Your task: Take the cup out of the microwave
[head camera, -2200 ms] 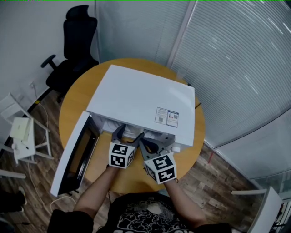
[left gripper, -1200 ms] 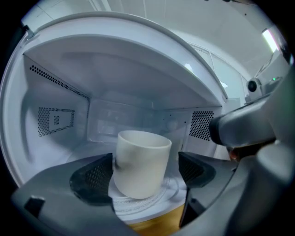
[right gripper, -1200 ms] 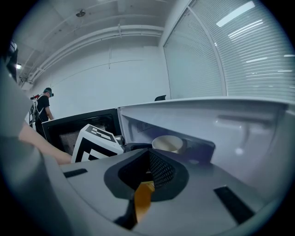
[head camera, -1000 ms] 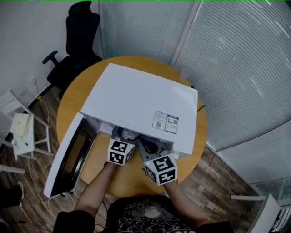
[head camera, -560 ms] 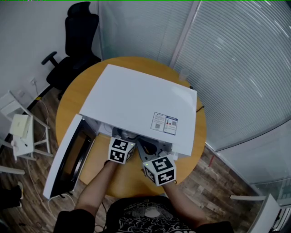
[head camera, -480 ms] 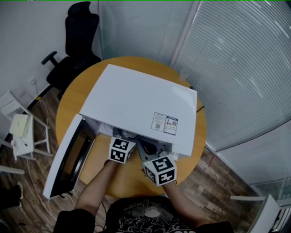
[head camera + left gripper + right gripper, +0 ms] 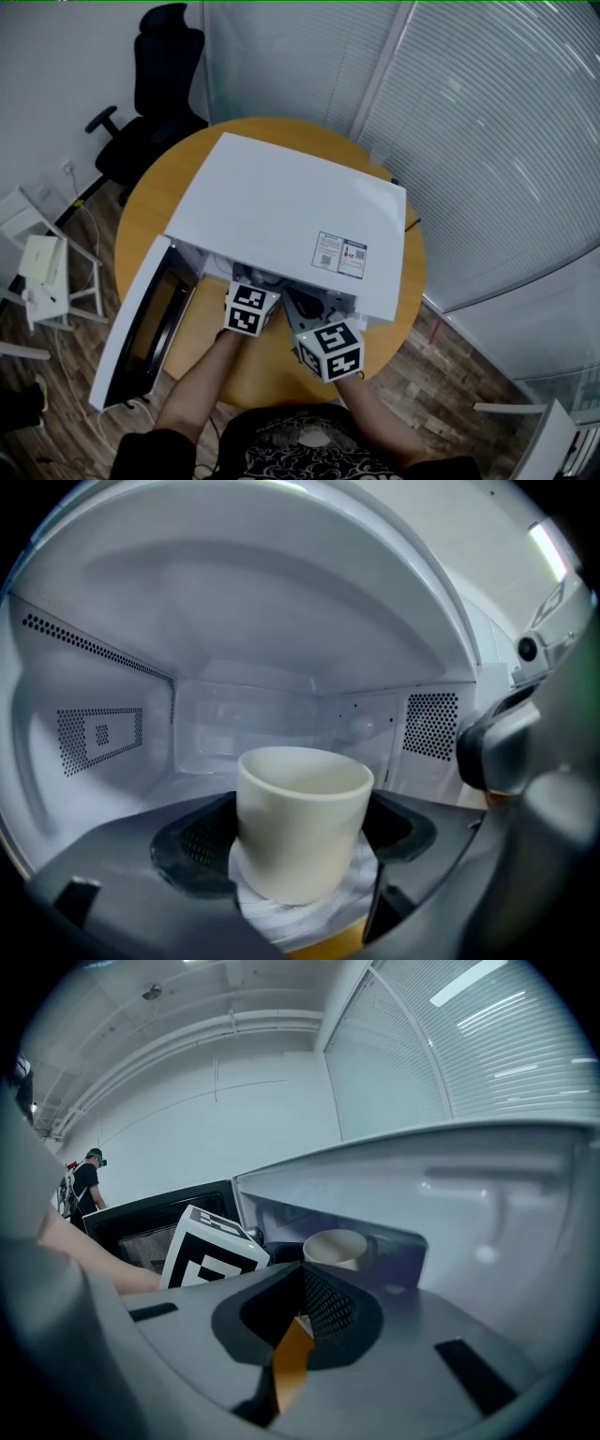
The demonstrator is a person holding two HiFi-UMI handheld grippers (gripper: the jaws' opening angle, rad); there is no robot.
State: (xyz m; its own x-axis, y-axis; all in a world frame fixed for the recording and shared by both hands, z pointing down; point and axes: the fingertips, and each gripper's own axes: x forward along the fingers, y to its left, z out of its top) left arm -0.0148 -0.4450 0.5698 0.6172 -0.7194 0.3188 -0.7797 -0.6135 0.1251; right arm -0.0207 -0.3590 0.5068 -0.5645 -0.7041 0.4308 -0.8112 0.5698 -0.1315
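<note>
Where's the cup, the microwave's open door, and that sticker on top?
cup [image 7: 300, 827]: left gripper view, on its front wall.
microwave door [image 7: 150, 323]: head view, on the dark inner window.
sticker [image 7: 339, 254]: head view, on its middle.

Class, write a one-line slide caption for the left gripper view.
Left tongs clamp the cream cup on both sides, inside the white microwave cavity.

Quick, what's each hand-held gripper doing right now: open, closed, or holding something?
Left hand-held gripper: closed on the cup.
Right hand-held gripper: closed, holding nothing.
</note>
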